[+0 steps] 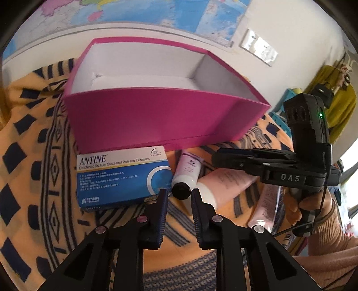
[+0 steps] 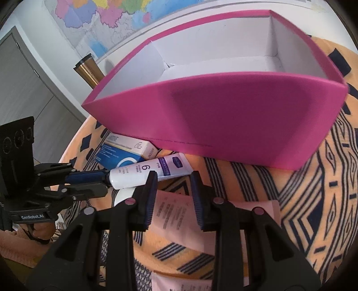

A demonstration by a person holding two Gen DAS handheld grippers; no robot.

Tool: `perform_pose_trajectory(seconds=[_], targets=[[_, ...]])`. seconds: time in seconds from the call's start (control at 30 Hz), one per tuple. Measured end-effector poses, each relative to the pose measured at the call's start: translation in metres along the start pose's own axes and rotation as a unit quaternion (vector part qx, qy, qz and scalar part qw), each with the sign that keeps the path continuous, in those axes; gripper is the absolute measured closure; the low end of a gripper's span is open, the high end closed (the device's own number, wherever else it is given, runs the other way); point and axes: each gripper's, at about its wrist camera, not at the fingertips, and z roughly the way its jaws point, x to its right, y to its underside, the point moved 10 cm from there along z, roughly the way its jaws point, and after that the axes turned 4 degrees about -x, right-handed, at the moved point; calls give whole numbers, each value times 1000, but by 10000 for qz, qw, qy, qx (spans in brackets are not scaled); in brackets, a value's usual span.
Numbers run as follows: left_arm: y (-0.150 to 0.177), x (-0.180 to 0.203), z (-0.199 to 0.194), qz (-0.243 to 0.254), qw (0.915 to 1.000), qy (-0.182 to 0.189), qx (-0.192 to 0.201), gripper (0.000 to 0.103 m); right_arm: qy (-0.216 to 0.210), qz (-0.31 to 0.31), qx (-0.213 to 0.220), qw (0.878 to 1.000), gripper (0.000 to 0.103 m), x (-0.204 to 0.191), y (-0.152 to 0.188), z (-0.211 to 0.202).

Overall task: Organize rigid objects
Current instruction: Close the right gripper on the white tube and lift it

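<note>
Left tool [image 1: 179,192] clamped on small tube [image 1: 186,170] | right tool [image 2: 173,179] apart | tumbler [image 2: 88,69] right view only

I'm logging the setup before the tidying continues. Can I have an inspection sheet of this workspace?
Surface: orange cloth with a dark pattern.
Job's things: open pink box, nothing seen inside; ANTINE carton, small white tube and pink tube lying in front of it.
Clutter: metal tumbler behind the box.
Grippers: left tongs shut on the small white tube at its cap end; right tongs open above the pink tube.
Cables: black cable by the right tongs' handle.
Surroundings: wall map, wall socket, grey cabinet.
</note>
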Motion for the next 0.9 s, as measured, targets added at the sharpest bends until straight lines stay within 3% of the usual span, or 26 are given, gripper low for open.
perform_pose_trajectory(seconds=[0.23,0.4,0.6,0.9], targets=[[5,-25,4,-410,9991,-38,-66,84,-105,128,-63,9998,70,3,1,5],[4,-23,-1,-330,9992,-231,41,84,-155,141,-109,9997,70,1,0,10],[1,-11,-13,-158,9996,-6,231,82,-149,156,-178,9996,63,-1,-4,19],[16,-12,8,-316,9994,6,-156,82,128,174,-225,9995,62,1,-10,30]])
